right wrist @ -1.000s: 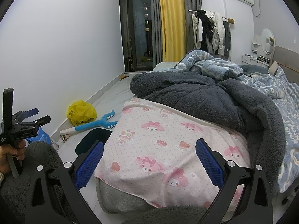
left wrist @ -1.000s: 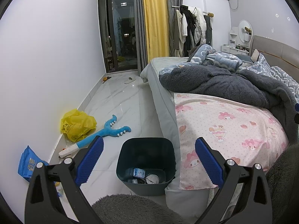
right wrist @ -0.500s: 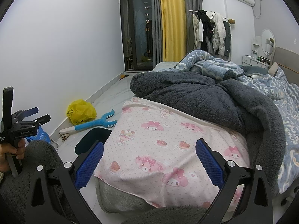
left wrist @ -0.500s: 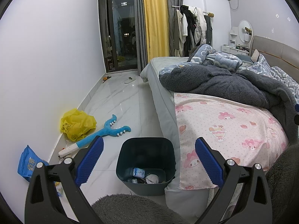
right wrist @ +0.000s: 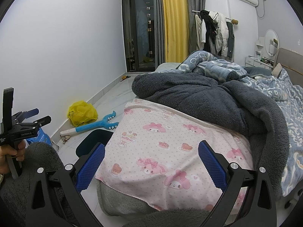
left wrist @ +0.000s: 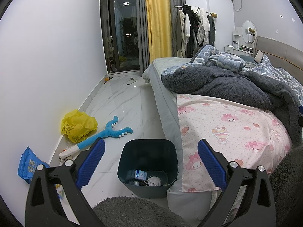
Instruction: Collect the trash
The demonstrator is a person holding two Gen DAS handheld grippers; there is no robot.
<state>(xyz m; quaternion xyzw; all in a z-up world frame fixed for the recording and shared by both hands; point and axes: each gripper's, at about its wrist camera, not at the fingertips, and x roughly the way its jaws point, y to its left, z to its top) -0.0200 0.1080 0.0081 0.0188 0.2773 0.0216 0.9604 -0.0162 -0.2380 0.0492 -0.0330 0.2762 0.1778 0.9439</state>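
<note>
Left hand-held gripper [left wrist: 150,162]: released, jaws spread wide with nothing between them, held above the bin; a hand [right wrist: 8,156] grips its handle in the right wrist view.
Right hand-held gripper [right wrist: 151,163]: released, jaws spread wide and empty, held over the pink sheet [right wrist: 170,143] at the corner of the bed [left wrist: 164,102].
Bin [left wrist: 147,168]: dark, upright on the floor [left wrist: 121,102], mouth facing up, touching or just beside the bed's side; the landmark for the lines below.
In the bin: a small blue-and-white packet [left wrist: 140,174] and a pale crumpled wad [left wrist: 154,181] at the bottom, with some dark bits too small to tell.
Yellow bag [left wrist: 78,125]: crumpled on the floor against the wall, left of the bin and farther away.
Blue pack [left wrist: 28,165]: against the wall, left of the bin and nearer the camera, long axis tilted up along the wall.
Blue grabber [left wrist: 102,135]: lies flat between the yellow bag and the bin, long axis diagonal, forked toothed end pointing away to the right, white handle end toward the wall.
Slipper [left wrist: 132,80]: far beyond the bin, near the glass door.
Grey blanket [left wrist: 223,85]: heaped on the bed, right of the bin.
</note>
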